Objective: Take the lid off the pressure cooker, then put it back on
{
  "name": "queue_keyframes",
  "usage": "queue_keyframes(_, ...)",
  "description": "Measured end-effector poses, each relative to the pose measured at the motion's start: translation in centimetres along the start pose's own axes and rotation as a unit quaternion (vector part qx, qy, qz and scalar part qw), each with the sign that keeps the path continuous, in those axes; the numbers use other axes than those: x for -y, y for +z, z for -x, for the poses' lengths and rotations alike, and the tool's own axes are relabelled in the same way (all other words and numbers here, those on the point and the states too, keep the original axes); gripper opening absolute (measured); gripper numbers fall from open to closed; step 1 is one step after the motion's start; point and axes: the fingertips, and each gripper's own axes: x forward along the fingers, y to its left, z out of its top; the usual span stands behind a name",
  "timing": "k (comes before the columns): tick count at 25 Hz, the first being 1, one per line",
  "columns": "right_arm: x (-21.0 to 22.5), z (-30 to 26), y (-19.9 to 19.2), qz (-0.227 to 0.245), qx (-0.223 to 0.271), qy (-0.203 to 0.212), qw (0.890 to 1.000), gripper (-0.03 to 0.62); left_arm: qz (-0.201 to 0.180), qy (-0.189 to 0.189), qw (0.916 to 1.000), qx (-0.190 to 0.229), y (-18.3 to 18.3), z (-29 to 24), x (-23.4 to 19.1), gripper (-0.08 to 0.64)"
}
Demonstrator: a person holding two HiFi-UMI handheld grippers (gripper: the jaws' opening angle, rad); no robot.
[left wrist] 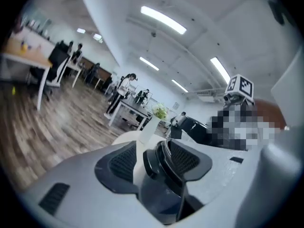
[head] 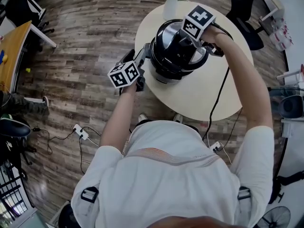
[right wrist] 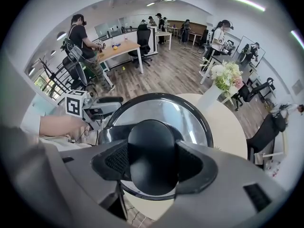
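A black pressure cooker stands on a round cream table. My right gripper comes down on it from above and is shut on the black knob of the shiny lid, with a pad pressed to each side of the knob. The lid looks tilted over the pot; whether it is clear of the rim I cannot tell. My left gripper is at the cooker's left side. It is open, and the pot's black side handle lies between its pads, with a gap on the left.
A white vase of flowers stands at the table's far edge, just behind the cooker. A black cord runs off the table's near right edge. A power strip lies on the wooden floor. Desks and chairs stand around, and people work at the far ones.
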Motion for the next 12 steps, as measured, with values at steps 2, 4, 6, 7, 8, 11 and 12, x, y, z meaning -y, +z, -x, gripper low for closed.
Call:
queue_keyframes(2, 0.3, 1.1, -0.4, -0.004, 0.008, 0.000, 1.000, 0.290, -0.072, 0.024, 0.9970, 0.018, 2.5, 0.7, 1.2, 0.195)
queue_keyframes(4, 0.6, 2.1, -1.3, -0.013, 0.016, -0.003, 1.000, 0.290, -0.117, 0.031, 0.9921, 0.033, 4.3, 1.1, 2.5, 0.048)
queue_keyframes(6, 1.1, 3.2, -3.0, -0.032, 0.025, -0.008, 0.999, 0.290, -0.152, 0.020, 0.9873, 0.043, 5.3, 1.0, 4.6, 0.005)
queue_keyframes(7, 1.7, 3.8, -3.9, -0.041, 0.030, -0.011, 0.999, 0.290, -0.166, 0.011, 0.9849, 0.046, 5.6, 0.7, 5.9, 0.005)
queue_keyframes(8, 2.4, 4.4, -4.8, -0.049, 0.033, -0.013, 0.998, 0.290, -0.178, 0.002, 0.9828, 0.048, 5.9, 0.3, 7.4, 0.005)
queue_keyframes(11, 5.0, 6.0, -8.1, -0.076, 0.035, -0.024, 0.996, 0.290, -0.206, -0.034, 0.9766, 0.050, 5.9, -1.2, 12.6, 0.005)
queue_keyframes(12, 5.8, 6.5, -9.8, -0.090, 0.033, -0.029, 0.995, 0.290, -0.217, -0.052, 0.9736, 0.049, 5.7, -1.8, 14.6, 0.005)
